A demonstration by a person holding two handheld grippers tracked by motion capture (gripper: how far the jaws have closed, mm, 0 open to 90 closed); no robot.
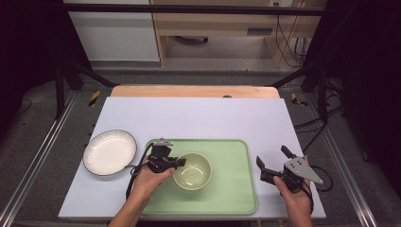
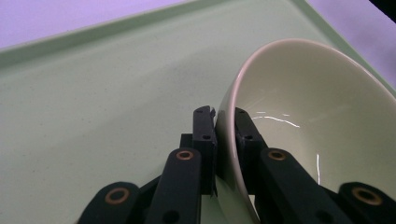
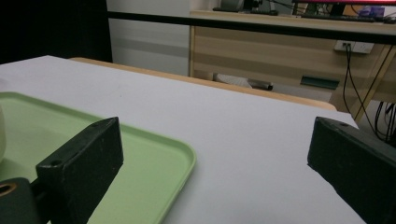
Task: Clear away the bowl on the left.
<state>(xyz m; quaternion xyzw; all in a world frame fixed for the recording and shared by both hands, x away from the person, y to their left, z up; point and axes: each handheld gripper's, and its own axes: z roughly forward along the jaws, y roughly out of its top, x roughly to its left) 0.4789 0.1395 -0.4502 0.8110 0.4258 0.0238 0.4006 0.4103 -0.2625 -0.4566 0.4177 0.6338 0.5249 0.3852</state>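
L gripper point(image 1: 182, 162) has its jaws pinched on the near-left rim of the pale green bowl point(image 1: 193, 171), one jaw inside the wall, one outside, as the left gripper view shows; bowl point(image 2: 308, 121) looks tipped there, though that may be just the camera's angle. Bowl sits on the green tray point(image 1: 231, 189), left of centre, tray on the white-covered worktop point(image 1: 198, 116). White fluted plate point(image 1: 109, 152) lies just beside the tray's left edge, w/ nothing on it. R gripper point(image 1: 273, 161) hovers off the tray's right edge, jaws wide apart, holding nothing. Likely risk: a thin rim grip on a smooth glazed wall could slip or let the bowl swing if lifted fast, dropping it back on the tray; a hard squeeze could chip the rim
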